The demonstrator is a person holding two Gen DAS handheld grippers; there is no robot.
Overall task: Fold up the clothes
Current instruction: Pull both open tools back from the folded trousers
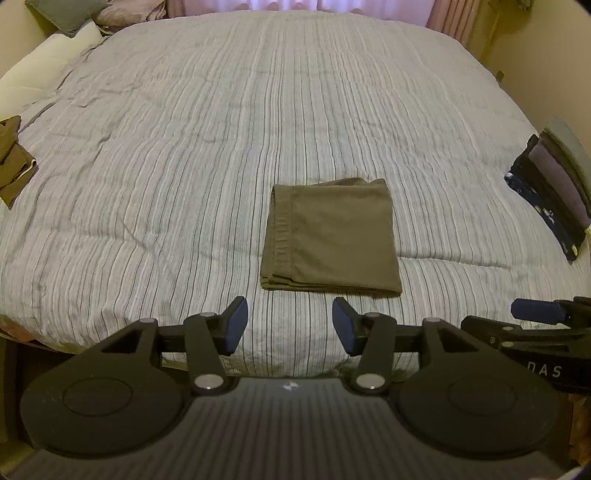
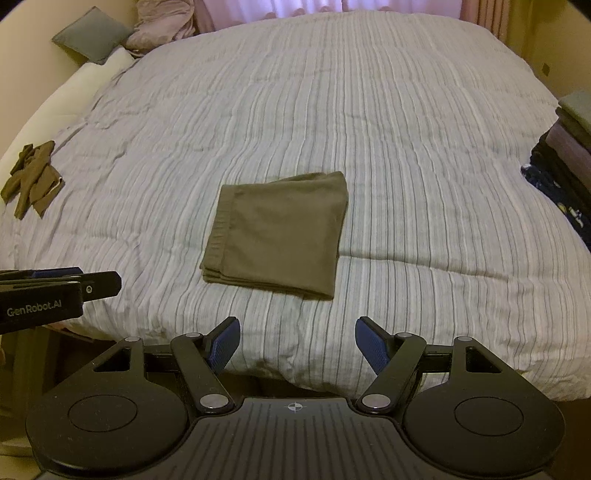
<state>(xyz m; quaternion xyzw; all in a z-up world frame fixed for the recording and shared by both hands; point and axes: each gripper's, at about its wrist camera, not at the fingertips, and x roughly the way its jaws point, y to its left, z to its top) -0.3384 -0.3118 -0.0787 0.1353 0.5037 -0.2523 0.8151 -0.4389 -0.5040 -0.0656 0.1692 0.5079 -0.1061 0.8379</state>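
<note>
An olive-brown garment (image 1: 330, 236) lies folded into a neat rectangle on the striped bedspread (image 1: 221, 129), near the front edge; it also shows in the right wrist view (image 2: 277, 236). My left gripper (image 1: 290, 325) is open and empty, just in front of the folded garment's near edge. My right gripper (image 2: 297, 345) is open and empty, a little short of the garment and to its right. The right gripper shows at the left wrist view's right edge (image 1: 535, 312); the left gripper shows at the right wrist view's left edge (image 2: 55, 286).
A crumpled olive-brown garment (image 2: 33, 181) lies at the bed's left edge. A stack of folded dark clothes (image 1: 550, 192) sits at the right edge. Pillows (image 2: 92, 33) and a white headboard cushion (image 2: 74, 92) are at the far left. Curtains hang behind.
</note>
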